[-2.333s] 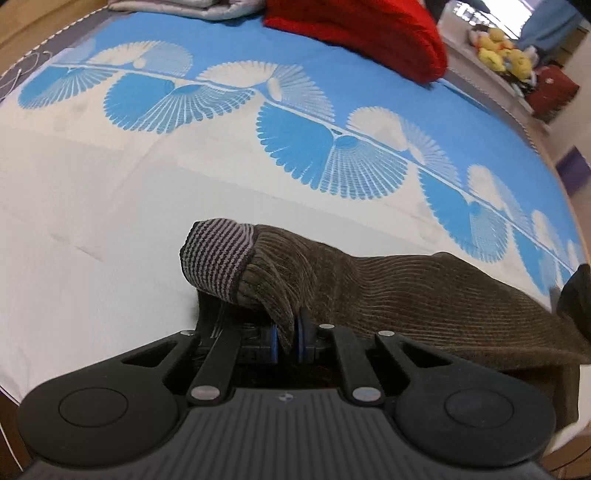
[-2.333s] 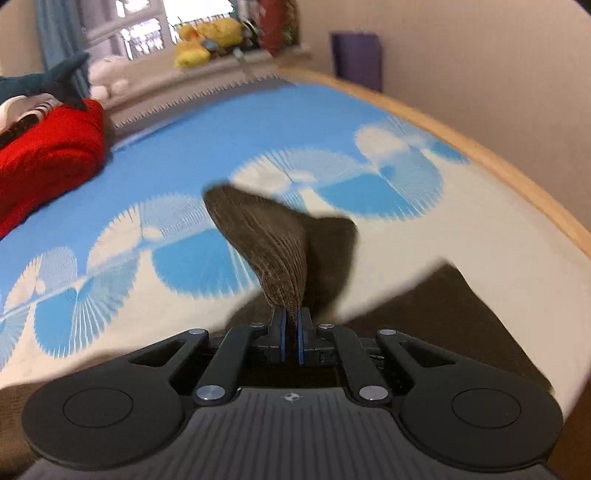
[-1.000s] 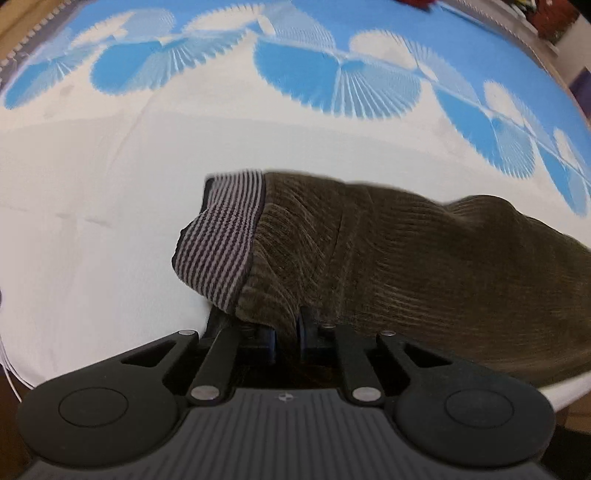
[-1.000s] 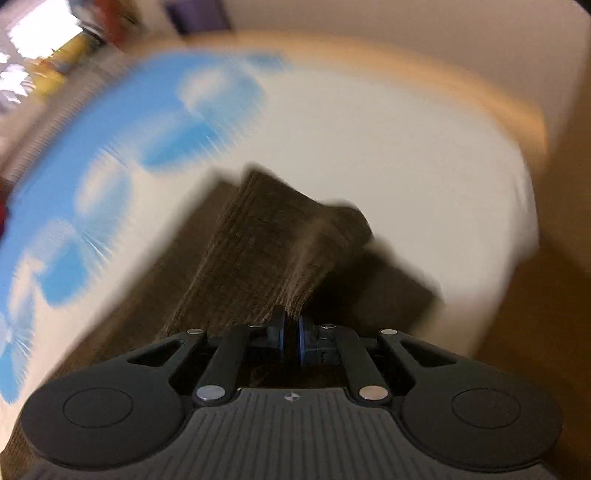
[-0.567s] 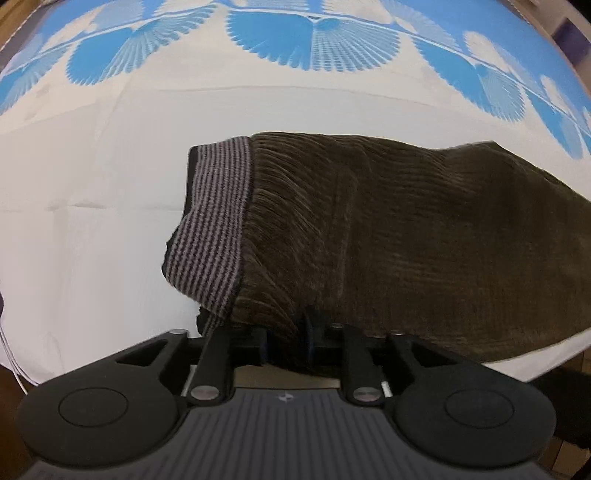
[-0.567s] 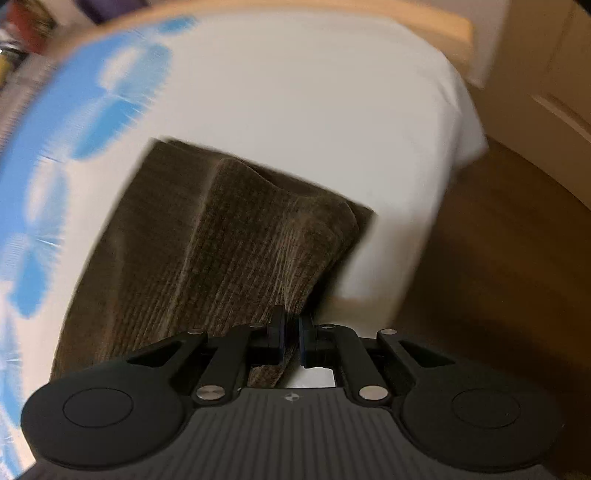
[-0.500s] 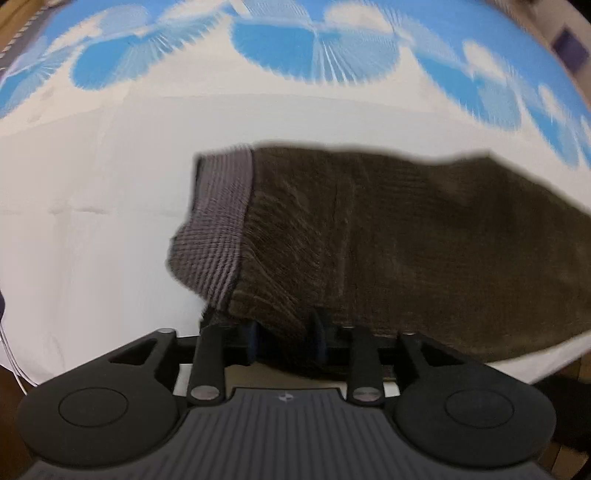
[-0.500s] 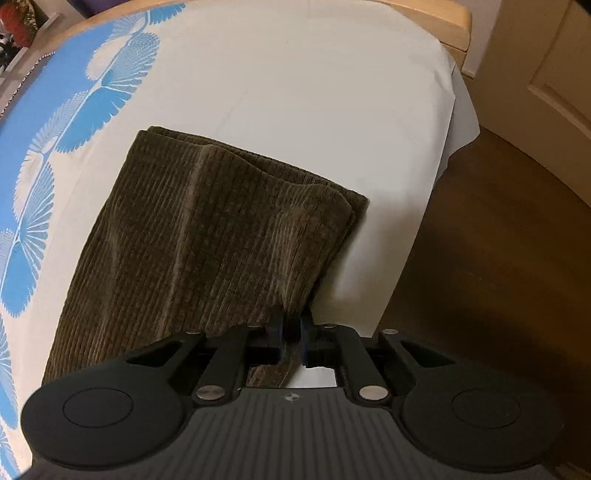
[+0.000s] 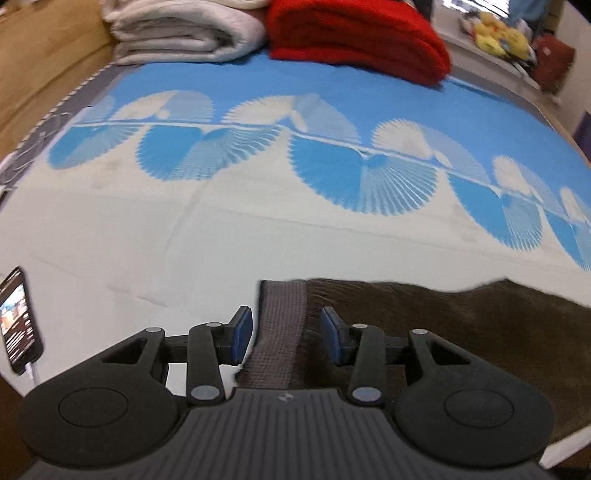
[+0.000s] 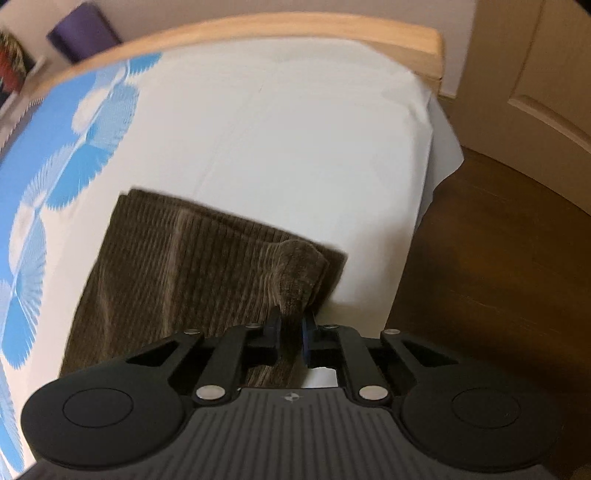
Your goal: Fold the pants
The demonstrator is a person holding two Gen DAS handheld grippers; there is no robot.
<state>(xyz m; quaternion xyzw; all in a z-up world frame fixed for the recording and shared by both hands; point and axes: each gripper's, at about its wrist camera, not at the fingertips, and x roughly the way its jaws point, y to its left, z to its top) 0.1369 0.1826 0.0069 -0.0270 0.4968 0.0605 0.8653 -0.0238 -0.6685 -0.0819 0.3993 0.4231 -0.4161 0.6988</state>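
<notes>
**Left side lets go as the fold settles on the bed**

Your left gripper [image 9: 286, 334] has just been opening: where it pinched the brown pants [image 9: 443, 332] a moment ago, its blue pads [image 9: 242, 334] now stand clear on either side of the grey ribbed waistband [image 9: 282, 332], pressing on nothing. The view has also pulled up and back, bringing in the folded white blanket [image 9: 184, 33], the red blanket [image 9: 354, 37] and a phone [image 9: 18, 321] at the bed's edge. Your right gripper [image 10: 290, 334] is nearly closed, with a ridge of the corduroy bunched between its jaws. The pants [image 10: 177, 273] lie doubled over near the corner of the white sheet [image 10: 295, 129]. This fold looks laid; releasing the right end seems all that remains of it.
</notes>
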